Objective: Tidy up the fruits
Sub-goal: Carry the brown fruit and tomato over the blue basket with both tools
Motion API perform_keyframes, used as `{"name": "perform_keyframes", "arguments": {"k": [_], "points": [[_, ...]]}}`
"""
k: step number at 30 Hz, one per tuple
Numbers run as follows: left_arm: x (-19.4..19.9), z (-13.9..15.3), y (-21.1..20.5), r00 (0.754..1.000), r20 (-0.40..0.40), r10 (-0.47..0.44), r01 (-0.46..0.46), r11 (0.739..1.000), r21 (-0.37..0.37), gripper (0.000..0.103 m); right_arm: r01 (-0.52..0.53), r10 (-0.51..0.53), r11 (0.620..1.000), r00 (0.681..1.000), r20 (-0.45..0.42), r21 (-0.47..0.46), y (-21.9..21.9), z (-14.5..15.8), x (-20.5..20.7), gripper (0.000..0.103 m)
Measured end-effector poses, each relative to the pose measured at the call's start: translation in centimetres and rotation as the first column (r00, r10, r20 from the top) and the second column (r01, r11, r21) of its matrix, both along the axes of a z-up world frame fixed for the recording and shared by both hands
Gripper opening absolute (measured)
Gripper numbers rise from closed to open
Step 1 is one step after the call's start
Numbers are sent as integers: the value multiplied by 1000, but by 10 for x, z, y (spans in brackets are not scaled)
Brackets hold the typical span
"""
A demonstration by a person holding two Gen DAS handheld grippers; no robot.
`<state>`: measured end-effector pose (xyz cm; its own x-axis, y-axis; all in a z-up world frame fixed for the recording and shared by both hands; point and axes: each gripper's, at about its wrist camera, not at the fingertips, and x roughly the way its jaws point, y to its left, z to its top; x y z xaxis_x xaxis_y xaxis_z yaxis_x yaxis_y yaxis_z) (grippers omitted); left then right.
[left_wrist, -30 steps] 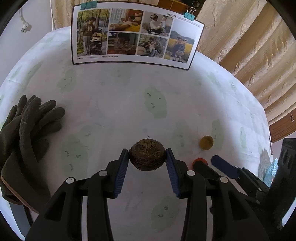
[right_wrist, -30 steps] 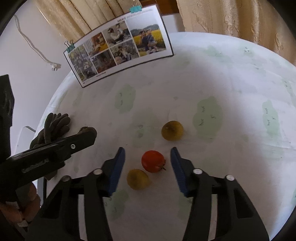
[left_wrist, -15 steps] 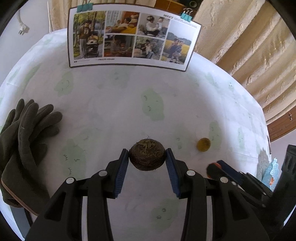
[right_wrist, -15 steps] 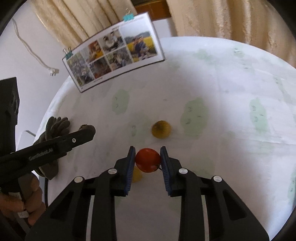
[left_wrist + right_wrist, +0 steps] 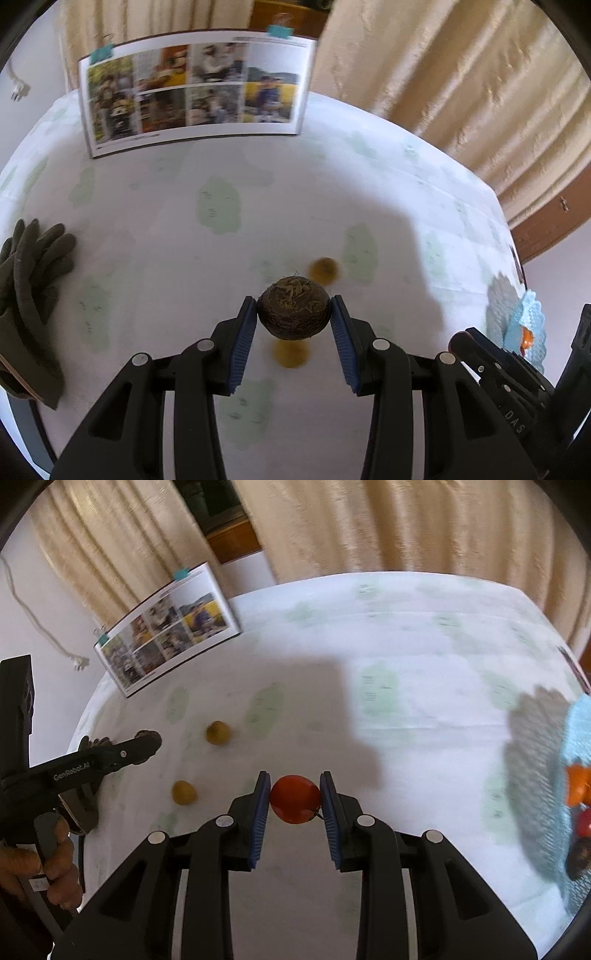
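Note:
My left gripper is shut on a dark brown, rough round fruit and holds it above the table. Two small yellow-brown fruits lie on the cloth, one just beyond the brown fruit and one under it. My right gripper is shut on a red tomato, lifted off the cloth. The same two yellow fruits lie to its left. A light blue basket with orange and red fruits stands at the far right.
A white tablecloth with pale green patches covers the round table. A photo board stands at the back edge before beige curtains. Dark gloves lie at the left edge. The blue basket shows at the right in the left wrist view.
The right gripper closed on the tomato and lifted it rightward toward the basket. The left gripper, still holding the brown fruit, also moved right and up, over the yellow fruits.

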<state>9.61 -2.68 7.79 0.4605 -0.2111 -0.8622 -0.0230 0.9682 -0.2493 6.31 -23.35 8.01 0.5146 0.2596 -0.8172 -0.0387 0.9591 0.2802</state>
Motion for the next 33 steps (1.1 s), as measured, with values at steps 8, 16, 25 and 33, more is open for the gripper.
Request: {"name": "perform_keyframes", "arguments": {"k": [8, 16, 25, 33], "points": [[-8, 9, -67, 995, 19, -101, 101, 995, 7, 42, 123, -123, 992, 992, 14, -9, -76, 10, -37, 28], [-16, 11, -134, 981, 25, -190, 190, 982, 7, 42, 250, -250, 968, 968, 34, -19, -146, 18, -69, 28], [-26, 13, -186, 967, 25, -252, 252, 968, 14, 42, 303, -303, 953, 953, 4, -23, -197, 5, -87, 35], [-34, 15, -223, 954, 30, -298, 298, 955, 11, 42, 350, -348, 936, 936, 59, -23, -226, 16, -101, 59]]}}
